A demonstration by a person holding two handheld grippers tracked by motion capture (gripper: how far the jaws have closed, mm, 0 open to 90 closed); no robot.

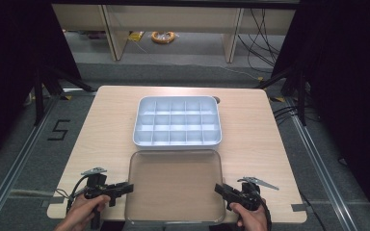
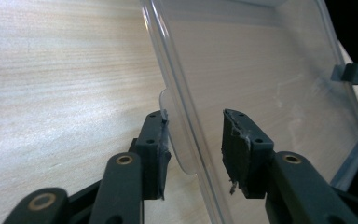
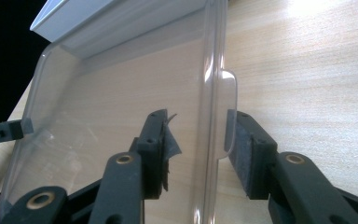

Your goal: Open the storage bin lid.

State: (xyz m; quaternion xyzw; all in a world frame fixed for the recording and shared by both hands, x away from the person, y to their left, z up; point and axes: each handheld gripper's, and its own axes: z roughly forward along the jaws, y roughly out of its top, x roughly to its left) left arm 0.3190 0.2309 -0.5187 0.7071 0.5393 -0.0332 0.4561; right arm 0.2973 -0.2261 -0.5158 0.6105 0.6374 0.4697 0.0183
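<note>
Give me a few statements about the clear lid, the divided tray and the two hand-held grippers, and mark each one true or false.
1. The clear lid lies flat on the table, on the person's side of the white divided tray. True.
2. The tray's compartments hold screws. False: they look empty.
3. The left hand-held gripper has its jaws on either side of the lid's edge, beside its small side tab. True.
4. The right hand-held gripper is clamped tight on the lid's rim. False: there is a gap between its pads and the rim.
5. The lid sits closed on top of the tray. False: it rests on the table beside the tray.
</note>
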